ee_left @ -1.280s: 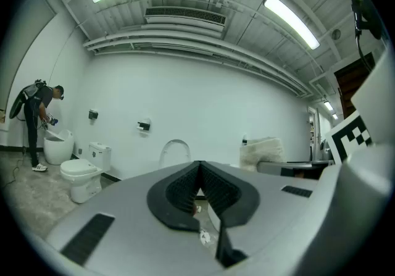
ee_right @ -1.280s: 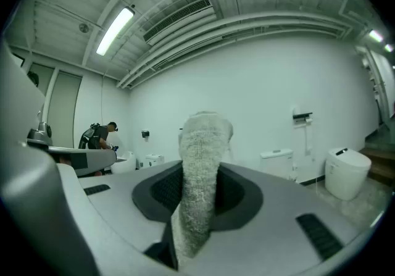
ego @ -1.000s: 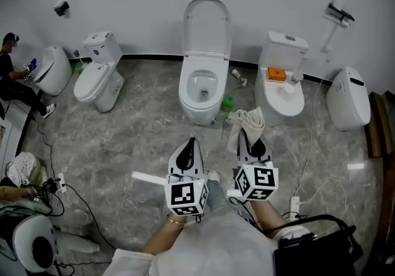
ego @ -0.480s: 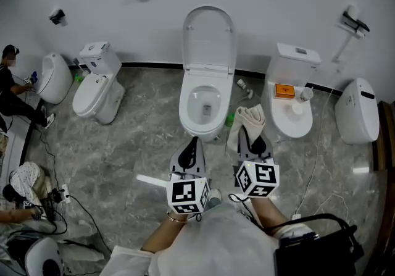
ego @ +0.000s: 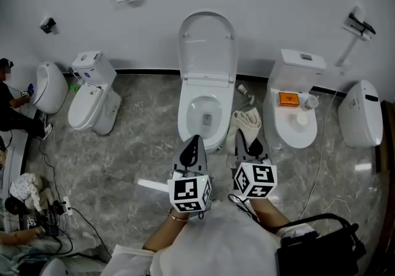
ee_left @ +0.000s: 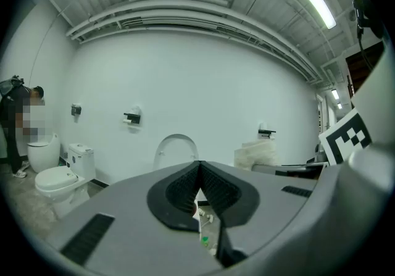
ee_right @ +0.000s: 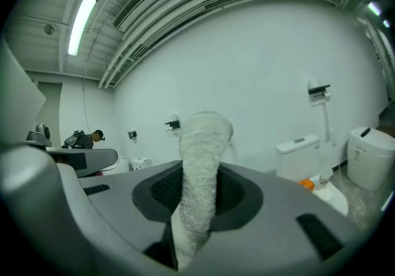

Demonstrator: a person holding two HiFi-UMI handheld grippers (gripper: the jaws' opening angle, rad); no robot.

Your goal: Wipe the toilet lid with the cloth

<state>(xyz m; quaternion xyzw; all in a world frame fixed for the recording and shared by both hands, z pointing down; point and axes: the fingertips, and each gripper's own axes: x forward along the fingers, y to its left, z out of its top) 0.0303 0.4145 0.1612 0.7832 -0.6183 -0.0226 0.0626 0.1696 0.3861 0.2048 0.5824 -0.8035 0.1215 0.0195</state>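
Note:
The middle toilet stands open against the wall, its white lid point(ego: 207, 43) raised upright above the bowl point(ego: 202, 114). My left gripper point(ego: 195, 142) hovers just in front of the bowl's rim, shut with nothing between its jaws; the left gripper view shows the lid point(ee_left: 176, 147) straight ahead past the shut gripper point(ee_left: 199, 165). My right gripper point(ego: 248, 143) is to the right of the bowl, shut on a folded off-white cloth point(ego: 247, 121). In the right gripper view the cloth point(ee_right: 200, 163) sticks up out of the jaws and hides the toilet behind it.
A closed toilet point(ego: 92, 94) stands to the left and another point(ego: 297, 111) to the right with an orange item on its cistern; further toilets point(ego: 361, 114) flank them. A person point(ego: 8, 99) bends at the far left. Cables point(ego: 320, 173) and a black bag point(ego: 315, 249) lie on the floor.
Both grippers have moved forward towards the middle toilet, which now sits larger and closer in the head view. The cloth stays held in the right gripper; the left stays shut.

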